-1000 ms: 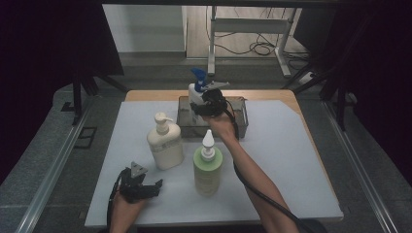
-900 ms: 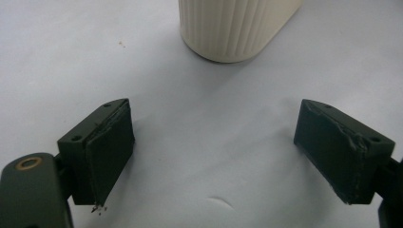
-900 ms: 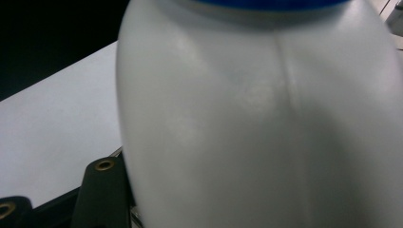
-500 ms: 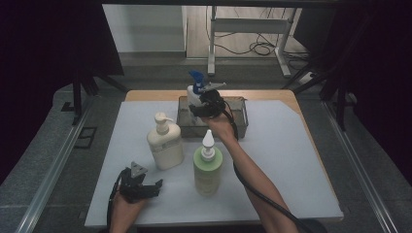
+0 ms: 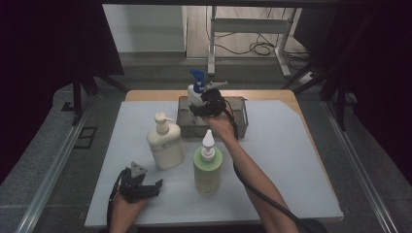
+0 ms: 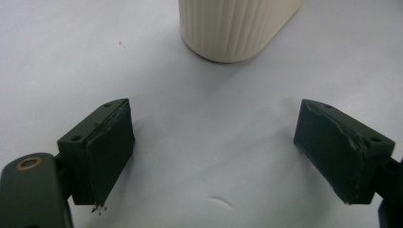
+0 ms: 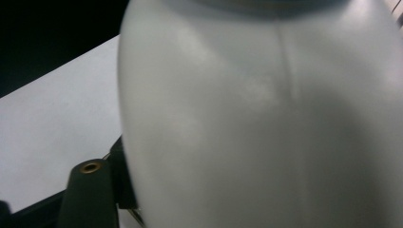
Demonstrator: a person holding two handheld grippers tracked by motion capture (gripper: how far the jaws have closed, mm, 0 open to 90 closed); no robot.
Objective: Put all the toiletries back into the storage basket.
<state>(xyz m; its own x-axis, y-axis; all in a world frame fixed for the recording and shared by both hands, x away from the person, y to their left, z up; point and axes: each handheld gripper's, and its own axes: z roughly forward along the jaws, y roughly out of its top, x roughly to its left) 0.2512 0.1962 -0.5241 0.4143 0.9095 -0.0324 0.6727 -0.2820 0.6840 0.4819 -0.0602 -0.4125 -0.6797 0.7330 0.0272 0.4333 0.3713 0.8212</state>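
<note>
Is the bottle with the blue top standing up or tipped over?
Standing up: the spray bottle sits upright in the metal tray, blue top uppermost.

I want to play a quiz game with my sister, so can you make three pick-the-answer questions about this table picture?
1. Where does the white spray bottle with the blue trigger top stand?
A. in the clear plastic bin
B. on the floor
C. on top of the cream pump bottle

2. How many bottles are on the table in all?
A. one
B. three
C. six

3. How are the jaws of the left gripper?
A. shut on a bottle
B. wide apart with nothing between them
C. shut on a cloth

Answers: 1 A, the high view shows it inside the bin at the far side of the white mat. 2 B, there are the spray bottle, the cream pump bottle and the green bottle with the white nozzle cap. 3 B, the left gripper view shows only bare mat between them.
</note>
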